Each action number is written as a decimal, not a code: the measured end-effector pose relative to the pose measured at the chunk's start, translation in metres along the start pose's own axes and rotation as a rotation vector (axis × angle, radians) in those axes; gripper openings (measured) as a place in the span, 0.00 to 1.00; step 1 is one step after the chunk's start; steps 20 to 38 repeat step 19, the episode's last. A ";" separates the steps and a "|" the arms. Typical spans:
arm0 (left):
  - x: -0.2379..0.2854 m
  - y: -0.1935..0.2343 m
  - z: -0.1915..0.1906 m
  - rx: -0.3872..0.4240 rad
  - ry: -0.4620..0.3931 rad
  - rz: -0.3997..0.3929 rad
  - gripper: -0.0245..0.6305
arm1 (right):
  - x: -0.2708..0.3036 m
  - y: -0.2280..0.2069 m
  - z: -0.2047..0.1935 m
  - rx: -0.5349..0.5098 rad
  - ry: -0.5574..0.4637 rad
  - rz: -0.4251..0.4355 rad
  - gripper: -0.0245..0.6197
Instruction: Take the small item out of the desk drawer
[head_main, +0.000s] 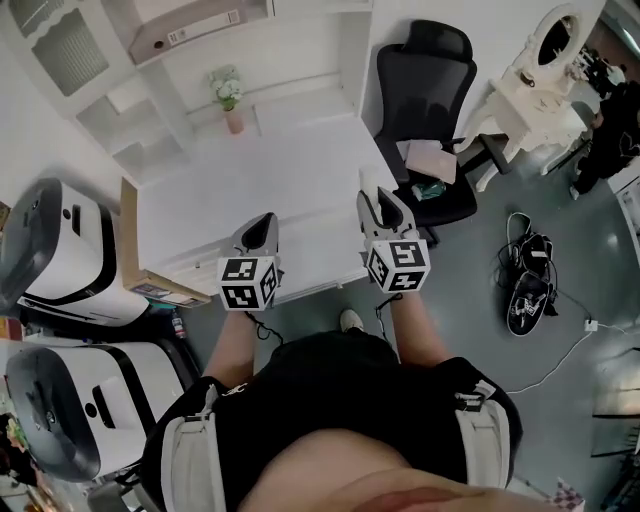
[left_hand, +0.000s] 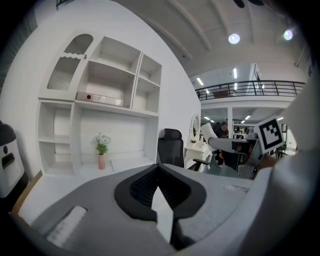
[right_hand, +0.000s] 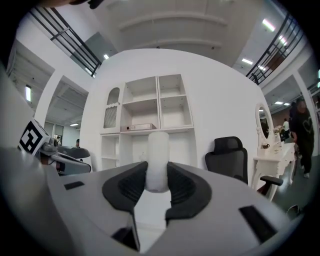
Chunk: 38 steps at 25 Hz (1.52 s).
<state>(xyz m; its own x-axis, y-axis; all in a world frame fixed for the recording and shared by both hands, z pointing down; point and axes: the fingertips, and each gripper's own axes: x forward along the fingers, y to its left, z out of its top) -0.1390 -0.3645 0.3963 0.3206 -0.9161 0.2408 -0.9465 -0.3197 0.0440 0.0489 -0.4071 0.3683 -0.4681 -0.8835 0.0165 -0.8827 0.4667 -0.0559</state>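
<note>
We grip the small white cylinder (right_hand: 158, 150) at frame centre in the right gripper (right_hand: 158, 176) by the white desk (head_main: 280, 180), the left gripper (left_hand: 160, 172) closed empty, and any slackened pinch could drop it.

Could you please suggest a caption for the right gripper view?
Right hand-held gripper clamps an upright white cylinder in front of a white shelf unit and black office chair.

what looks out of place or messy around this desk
Black shoes lie on the floor among loose white cables, right of the office chair. The chair's seat is piled with flat items, possibly papers. The white desk itself looks tidy.
</note>
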 end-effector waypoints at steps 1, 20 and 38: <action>0.000 -0.001 0.003 0.005 -0.002 -0.005 0.06 | 0.000 -0.001 0.001 0.003 -0.001 -0.003 0.22; 0.016 -0.034 0.050 0.054 -0.075 -0.048 0.06 | -0.010 -0.032 0.019 0.002 -0.037 -0.013 0.22; 0.016 -0.034 0.050 0.054 -0.075 -0.048 0.06 | -0.010 -0.032 0.019 0.002 -0.037 -0.013 0.22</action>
